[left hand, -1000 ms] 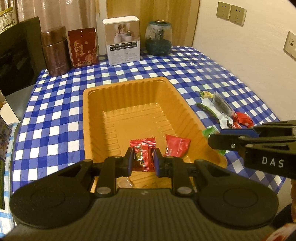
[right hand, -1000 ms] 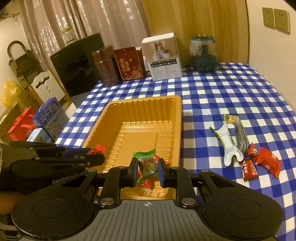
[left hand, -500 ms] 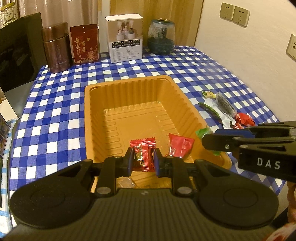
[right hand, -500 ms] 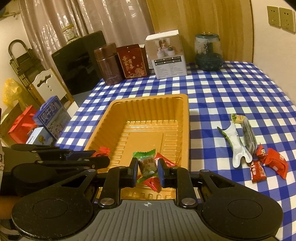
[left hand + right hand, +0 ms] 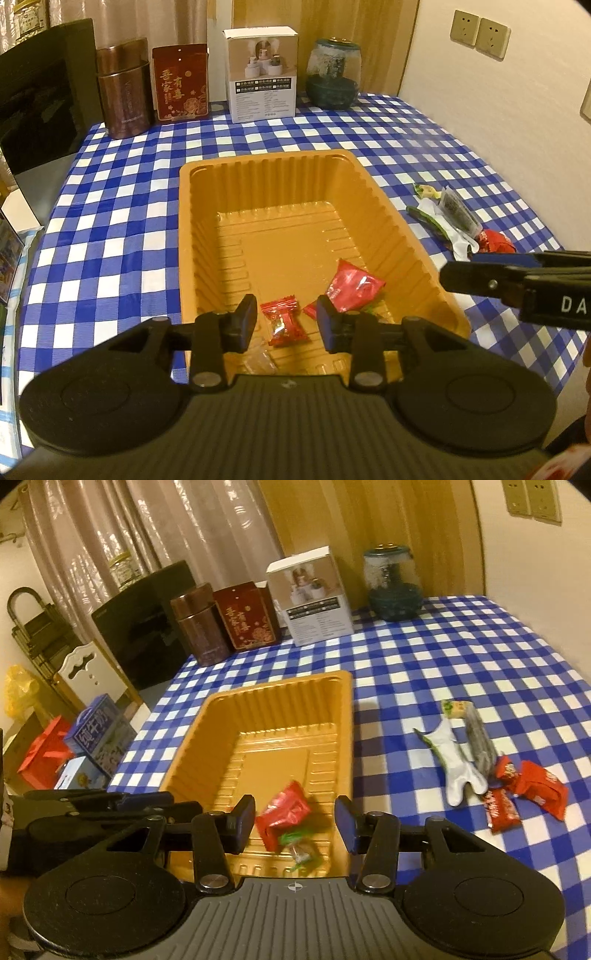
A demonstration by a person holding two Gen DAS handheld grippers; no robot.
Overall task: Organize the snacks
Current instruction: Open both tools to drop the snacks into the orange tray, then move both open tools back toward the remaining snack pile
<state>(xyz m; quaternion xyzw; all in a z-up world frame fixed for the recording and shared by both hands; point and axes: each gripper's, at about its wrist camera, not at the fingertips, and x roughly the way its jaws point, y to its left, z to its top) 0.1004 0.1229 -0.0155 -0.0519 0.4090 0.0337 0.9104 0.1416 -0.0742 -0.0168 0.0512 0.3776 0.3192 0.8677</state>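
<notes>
Now both grippers hang with their jaws spread wide and nothing between them over the near end of an orange tray (image 5: 273, 162) on a blue-checked desk (image 5: 110, 229). Below the left gripper (image 5: 286, 323) a small red candy (image 5: 283, 325) lies on the tray floor, with a larger red packet (image 5: 352, 284) just to its right. In the right wrist view, a green-wrapped candy (image 5: 301, 847) rests beside that red packet (image 5: 282, 812) under the right gripper (image 5: 295, 823), and a clear wrapper (image 5: 258, 360) sits at the tray's near wall. Four sweets appear to be in; the release looks complete on both sides. Well apart on the cloth to the tray's right wait the remaining snacks: a white and green pouch (image 5: 456, 771), a dark packet (image 5: 480, 744), a small tan sweet (image 5: 460, 708) and several red packets (image 5: 532, 786). The sensible next move is probably for each gripper to rise clear of the tray wall before swinging across, so that neither finger catches the thin plastic rim and drags the tray. The flat pouches lie overlapped, so one should be taken by a free edge, pinched low and lifted away from its neighbours. A brown tin (image 5: 125, 90), a red box (image 5: 180, 83), a white carton (image 5: 262, 72) and a glass jar (image 5: 334, 74) line the far edge.
</notes>
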